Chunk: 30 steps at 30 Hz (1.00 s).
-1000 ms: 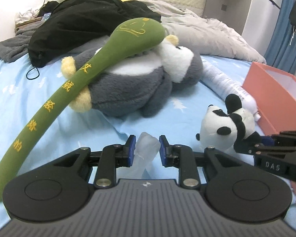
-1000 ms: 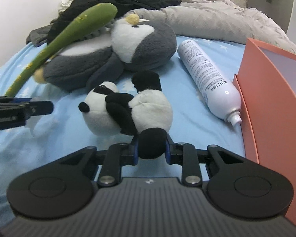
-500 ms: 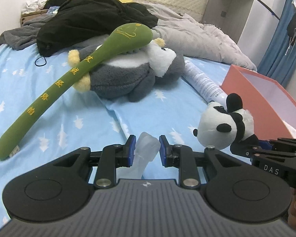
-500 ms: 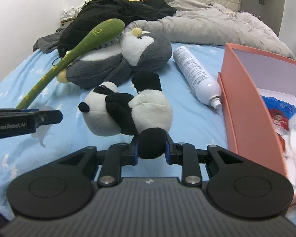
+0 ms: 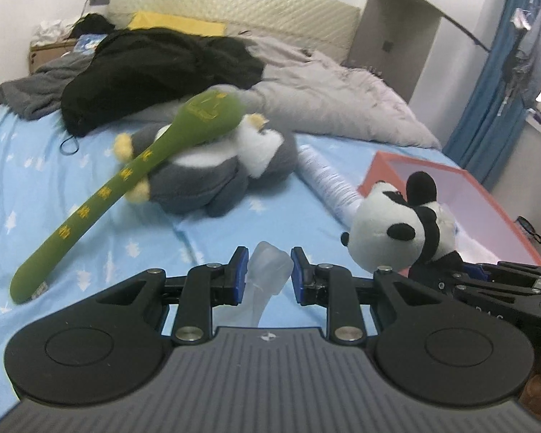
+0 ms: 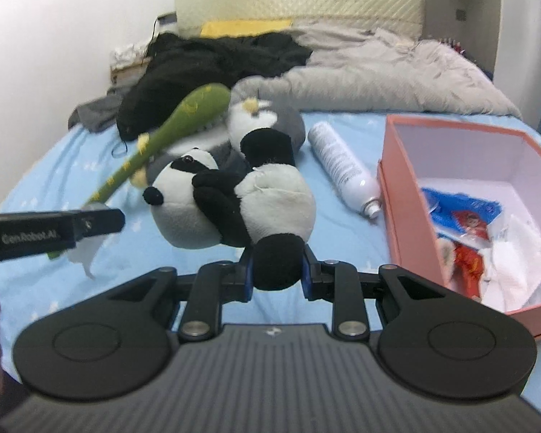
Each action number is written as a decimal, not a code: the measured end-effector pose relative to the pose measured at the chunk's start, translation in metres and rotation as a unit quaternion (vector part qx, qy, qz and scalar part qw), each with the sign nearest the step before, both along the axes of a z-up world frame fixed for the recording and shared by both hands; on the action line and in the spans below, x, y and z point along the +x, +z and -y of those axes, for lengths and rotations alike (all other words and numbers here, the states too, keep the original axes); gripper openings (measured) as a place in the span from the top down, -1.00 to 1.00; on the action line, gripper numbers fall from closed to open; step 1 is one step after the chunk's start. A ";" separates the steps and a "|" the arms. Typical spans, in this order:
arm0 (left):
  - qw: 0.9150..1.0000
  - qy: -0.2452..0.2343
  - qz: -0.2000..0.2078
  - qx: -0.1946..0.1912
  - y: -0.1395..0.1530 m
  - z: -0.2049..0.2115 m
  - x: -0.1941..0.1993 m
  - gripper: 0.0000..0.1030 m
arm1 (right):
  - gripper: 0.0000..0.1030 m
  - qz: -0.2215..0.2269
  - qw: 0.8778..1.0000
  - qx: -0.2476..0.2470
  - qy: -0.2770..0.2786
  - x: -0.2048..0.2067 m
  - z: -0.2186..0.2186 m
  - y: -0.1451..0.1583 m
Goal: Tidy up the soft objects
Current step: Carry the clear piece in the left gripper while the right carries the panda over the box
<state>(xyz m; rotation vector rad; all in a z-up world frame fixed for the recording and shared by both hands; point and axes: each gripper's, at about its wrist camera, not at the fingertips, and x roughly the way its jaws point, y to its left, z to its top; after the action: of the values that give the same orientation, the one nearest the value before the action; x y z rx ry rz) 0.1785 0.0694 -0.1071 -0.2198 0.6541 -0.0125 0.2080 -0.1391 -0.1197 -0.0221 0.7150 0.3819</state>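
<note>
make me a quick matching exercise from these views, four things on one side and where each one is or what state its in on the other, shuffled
Things:
1. small panda plush
2. white spray can
3. green plush stick
4. pale translucent piece

Places or states:
A. leaning across the big grey plush
B. pinched between the left tongs
C. lying on the blue sheet beside the pink box
D. held by one black foot in the right tongs

Pairs: 1-D, 2-C, 3-A, 4-B
</note>
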 end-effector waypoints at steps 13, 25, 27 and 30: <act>0.996 -0.088 0.014 -0.007 0.038 0.067 -0.004 0.43 | 0.45 0.025 0.997 0.004 -0.074 -0.033 0.048 0.031; 0.980 -0.195 0.031 -0.026 0.062 0.140 0.001 0.43 | 0.45 0.059 0.983 -0.016 -0.175 -0.075 0.122 0.054; 0.977 -0.207 0.035 -0.032 0.067 0.150 0.009 0.43 | 0.45 0.064 0.981 -0.018 -0.184 -0.078 0.130 0.057; 0.973 -0.225 0.032 -0.047 0.074 0.163 0.027 0.43 | 0.45 0.067 0.979 -0.017 -0.190 -0.072 0.144 0.062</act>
<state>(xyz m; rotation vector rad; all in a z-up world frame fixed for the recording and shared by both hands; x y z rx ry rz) 0.2052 -0.0938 -0.0331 -0.1572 0.6286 -0.4853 0.1365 -0.2829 -0.0577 0.0551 0.5767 0.0013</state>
